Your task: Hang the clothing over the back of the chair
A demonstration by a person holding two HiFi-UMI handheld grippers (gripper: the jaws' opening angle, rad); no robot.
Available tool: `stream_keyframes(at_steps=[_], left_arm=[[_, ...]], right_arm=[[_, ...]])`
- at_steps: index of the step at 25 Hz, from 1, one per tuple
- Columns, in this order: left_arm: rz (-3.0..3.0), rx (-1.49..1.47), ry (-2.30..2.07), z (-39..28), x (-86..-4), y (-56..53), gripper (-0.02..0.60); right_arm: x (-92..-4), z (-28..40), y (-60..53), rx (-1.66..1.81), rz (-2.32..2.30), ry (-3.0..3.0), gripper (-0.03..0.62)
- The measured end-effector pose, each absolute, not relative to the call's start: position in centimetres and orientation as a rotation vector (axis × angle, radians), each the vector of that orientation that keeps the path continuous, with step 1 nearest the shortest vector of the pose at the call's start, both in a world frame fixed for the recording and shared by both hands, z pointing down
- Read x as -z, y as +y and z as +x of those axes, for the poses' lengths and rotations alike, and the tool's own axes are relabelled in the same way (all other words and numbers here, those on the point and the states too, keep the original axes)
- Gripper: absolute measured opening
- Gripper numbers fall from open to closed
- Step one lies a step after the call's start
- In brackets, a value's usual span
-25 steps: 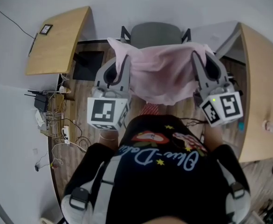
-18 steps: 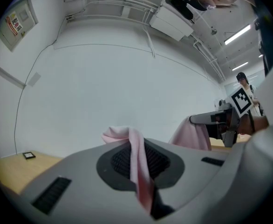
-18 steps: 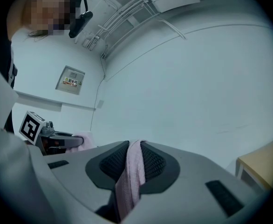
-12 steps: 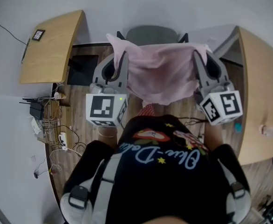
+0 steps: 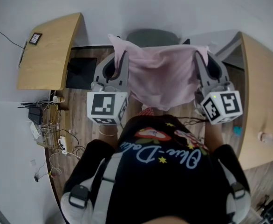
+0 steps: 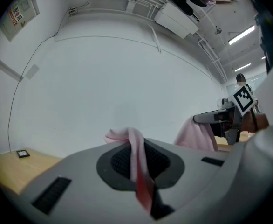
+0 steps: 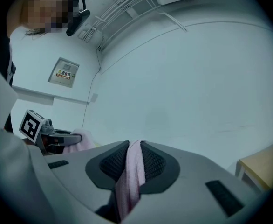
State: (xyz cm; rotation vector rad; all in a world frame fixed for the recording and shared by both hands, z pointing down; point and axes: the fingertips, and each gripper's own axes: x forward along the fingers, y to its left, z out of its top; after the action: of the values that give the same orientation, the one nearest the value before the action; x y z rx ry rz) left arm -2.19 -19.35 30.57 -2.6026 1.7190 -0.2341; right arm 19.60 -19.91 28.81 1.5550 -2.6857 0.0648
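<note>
A pink garment hangs stretched between my two grippers in the head view, in front of a grey chair back. My left gripper is shut on its left top corner, and my right gripper is shut on its right top corner. In the left gripper view the pink cloth runs between the black pads, with the other gripper holding cloth at right. In the right gripper view a thicker fold of pink cloth is pinched between the pads. The chair seat is hidden behind the garment.
A wooden desk stands at the left, another wooden desk at the right. Cables and a power strip lie on the wood floor at left. A white wall fills both gripper views.
Both grippers have carried the garment up the picture toward the chair back, which is now more covered by the cloth. Both grips are unchanged.
</note>
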Motion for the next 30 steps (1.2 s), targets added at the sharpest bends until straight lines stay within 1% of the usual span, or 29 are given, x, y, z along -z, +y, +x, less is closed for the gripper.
stream_keyframes(at_steps=[15,30], left_arm=[[-2.667,0.286,1.660,-3.4,-33.1,-25.4,0.018],[-2.714,0.300,1.658,-3.8,-36.0,-28.5,0.018]], right_arm=[[-31.1,19.0,-25.4,-0.097,1.638,-2.571,0.063],[-34.1,18.9,-28.7,-0.122,1.654,-2.485,0.063]])
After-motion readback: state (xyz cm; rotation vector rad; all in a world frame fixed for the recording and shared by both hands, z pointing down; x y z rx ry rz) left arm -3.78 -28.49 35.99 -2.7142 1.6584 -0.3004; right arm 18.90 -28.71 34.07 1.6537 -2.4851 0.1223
